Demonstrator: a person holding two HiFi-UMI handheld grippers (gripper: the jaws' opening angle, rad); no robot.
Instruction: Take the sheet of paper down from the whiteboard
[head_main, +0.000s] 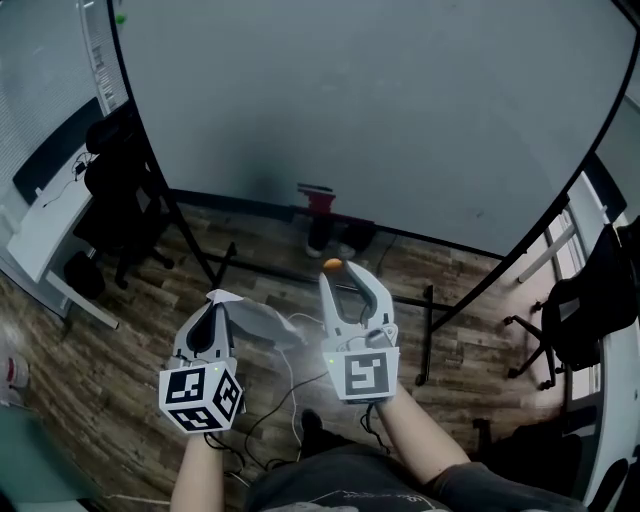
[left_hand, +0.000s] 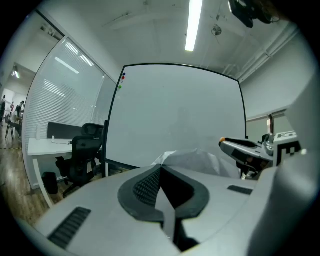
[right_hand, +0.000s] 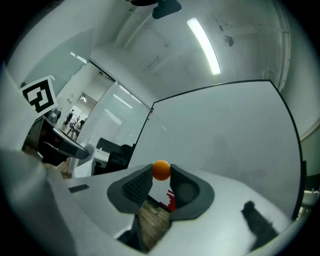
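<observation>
My left gripper (head_main: 222, 297) is shut on a white sheet of paper (head_main: 262, 322), which hangs crumpled from its tips toward the right. In the left gripper view the paper (left_hand: 197, 160) bulges just past the closed jaws. My right gripper (head_main: 333, 266) is shut on a small orange ball (right_hand: 161, 170), pinched between its tips. Both grippers point at the whiteboard (head_main: 380, 110), whose face is bare in the head view. The two grippers stand side by side, a little apart from the board.
A red object (head_main: 320, 203) sits at the whiteboard's foot, between its black stand legs (head_main: 425, 335). Black office chairs stand at left (head_main: 110, 180) and right (head_main: 585, 300). A white desk (head_main: 40, 230) is far left. Cables (head_main: 290, 395) trail on the wood floor.
</observation>
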